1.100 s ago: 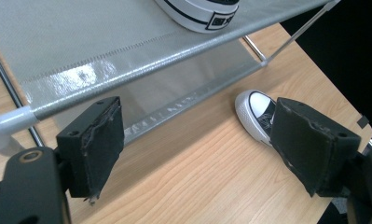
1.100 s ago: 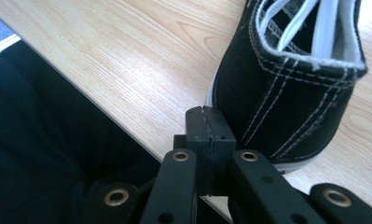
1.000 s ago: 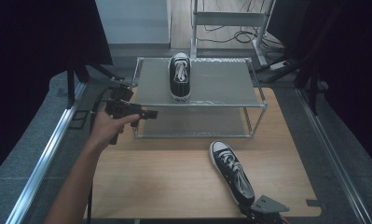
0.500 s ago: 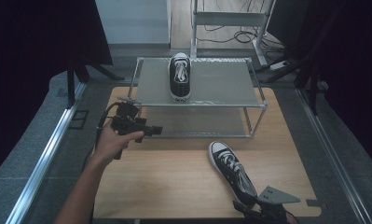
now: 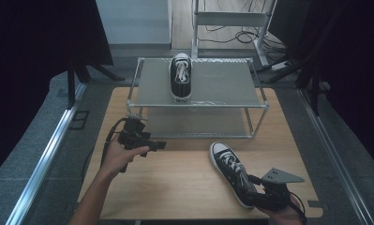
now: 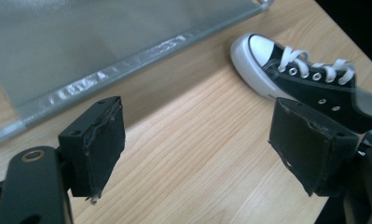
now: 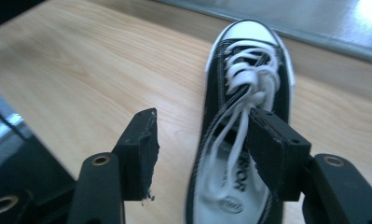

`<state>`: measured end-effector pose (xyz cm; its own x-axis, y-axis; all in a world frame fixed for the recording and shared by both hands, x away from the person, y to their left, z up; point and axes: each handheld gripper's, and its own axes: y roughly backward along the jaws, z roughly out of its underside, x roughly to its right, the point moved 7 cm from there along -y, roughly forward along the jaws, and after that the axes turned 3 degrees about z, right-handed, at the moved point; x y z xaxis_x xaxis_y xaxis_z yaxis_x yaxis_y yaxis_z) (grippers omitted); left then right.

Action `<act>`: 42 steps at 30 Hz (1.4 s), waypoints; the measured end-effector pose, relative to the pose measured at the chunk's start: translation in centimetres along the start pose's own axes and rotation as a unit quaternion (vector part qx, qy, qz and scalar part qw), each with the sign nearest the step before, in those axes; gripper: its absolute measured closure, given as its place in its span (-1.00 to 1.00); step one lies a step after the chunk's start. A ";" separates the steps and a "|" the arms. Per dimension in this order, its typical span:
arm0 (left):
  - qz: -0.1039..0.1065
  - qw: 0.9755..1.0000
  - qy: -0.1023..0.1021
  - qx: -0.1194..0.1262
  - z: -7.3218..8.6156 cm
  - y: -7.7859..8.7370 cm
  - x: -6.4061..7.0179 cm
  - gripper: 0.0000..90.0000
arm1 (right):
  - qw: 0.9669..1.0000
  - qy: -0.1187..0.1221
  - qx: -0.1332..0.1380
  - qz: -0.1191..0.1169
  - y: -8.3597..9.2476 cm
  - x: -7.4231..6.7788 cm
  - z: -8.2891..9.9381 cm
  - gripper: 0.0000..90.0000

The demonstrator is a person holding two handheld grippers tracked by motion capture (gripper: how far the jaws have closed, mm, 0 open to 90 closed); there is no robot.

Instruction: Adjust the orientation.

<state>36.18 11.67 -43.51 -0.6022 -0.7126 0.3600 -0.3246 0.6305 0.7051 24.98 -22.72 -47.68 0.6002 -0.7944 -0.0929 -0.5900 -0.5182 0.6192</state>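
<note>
A two-tier metal wire rack [image 5: 255, 91] is standing along the light wooden table's [image 5: 184, 183] far edge, one black-and-white lace-up sneaker [image 5: 180, 75] lying on its top shelf, another [image 5: 231, 171] lying near the table's front right corner.

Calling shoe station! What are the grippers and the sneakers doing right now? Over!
Left hand-held gripper open, empty. Right hand-held gripper just been opening, straddling table sneaker heel, not clamped. Second sneaker on rack. Nothing blocking.

we see our bare left forearm [image 5: 93, 197], with no sleeve on it, and our left hand [image 5: 116, 157] around the matte black, blocky left gripper [image 5: 159, 145], from which a black cable [image 5: 107, 140] loops. our black right gripper [image 5: 250, 187] carries a grey three-cornered plate [image 5: 280, 176] on top. up close, each jaw is a squared black block with a worn, ragged pad [image 6: 104, 140] and a brass-ringed screw hole [image 7: 100, 160].
</note>
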 end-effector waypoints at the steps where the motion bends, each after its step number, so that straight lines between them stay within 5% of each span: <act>1: -0.001 1.000 0.000 -0.001 0.3 -0.2 -0.1 -0.58 | 1.000 0.003 -0.003 0.005 -0.2 0.1 -0.1 -0.08; 17: 0.014 1.000 0.017 -0.010 4.7 -3.1 0.1 -0.56 | 0.996 -0.001 -0.082 0.034 -3.8 2.3 -0.4 -0.46; 33: 0.008 0.999 0.037 -0.015 7.2 -4.7 -0.5 -0.55 | 0.986 0.012 -0.159 0.045 -7.8 3.0 -1.1 -0.66; 42: 0.000 0.999 0.037 -0.014 7.6 -5.0 -0.7 -0.54 | 0.977 0.018 -0.206 0.051 -9.3 3.1 -0.6 -0.74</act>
<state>32.73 11.34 -51.94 -0.5465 -0.7344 0.4026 -0.3039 0.6218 0.7218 32.67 -20.20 -53.23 0.5735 -0.8192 0.0085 -0.3847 -0.2602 0.8856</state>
